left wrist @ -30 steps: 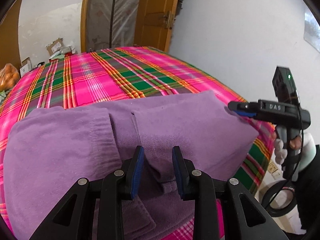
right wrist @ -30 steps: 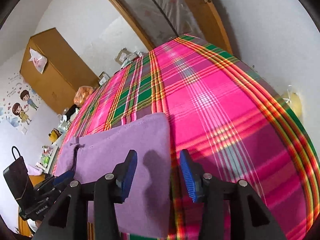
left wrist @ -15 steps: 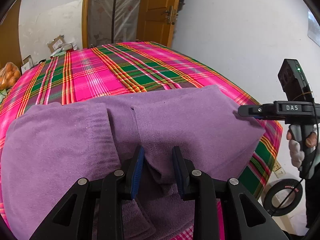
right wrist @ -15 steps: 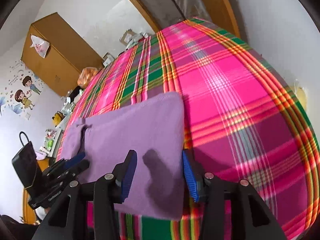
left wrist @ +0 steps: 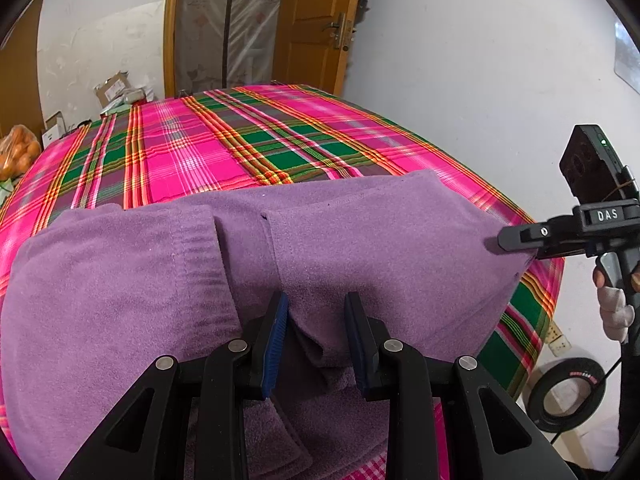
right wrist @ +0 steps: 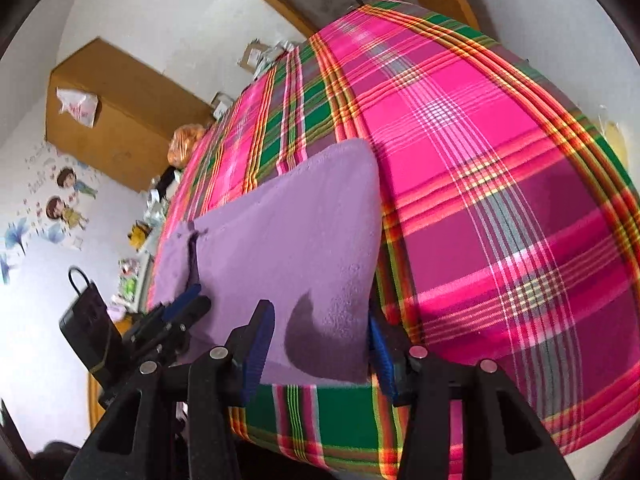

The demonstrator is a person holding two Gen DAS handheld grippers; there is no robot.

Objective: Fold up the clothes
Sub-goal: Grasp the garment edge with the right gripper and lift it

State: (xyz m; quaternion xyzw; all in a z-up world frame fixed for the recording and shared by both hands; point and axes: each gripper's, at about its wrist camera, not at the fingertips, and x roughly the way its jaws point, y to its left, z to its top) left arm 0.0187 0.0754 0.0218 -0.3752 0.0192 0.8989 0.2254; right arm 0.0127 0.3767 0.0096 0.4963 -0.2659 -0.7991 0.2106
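Left gripper (left wrist: 316, 338) pinches a raised fold of the purple garment (left wrist: 380, 240) between its blue pads, near the bed's front edge. Right gripper (right wrist: 318, 350) is closing, its pads straddling the garment's right corner without pressing it. Garment lies flat on the plaid bedspread (left wrist: 224, 148), folded sleeve to the left. A hand (left wrist: 614, 300) grips the right tool's handle.

The fleece garment (left wrist: 360, 240) lies on my bed (left wrist: 208, 152), near its front edge. A door (left wrist: 316, 20) stands behind the bed.
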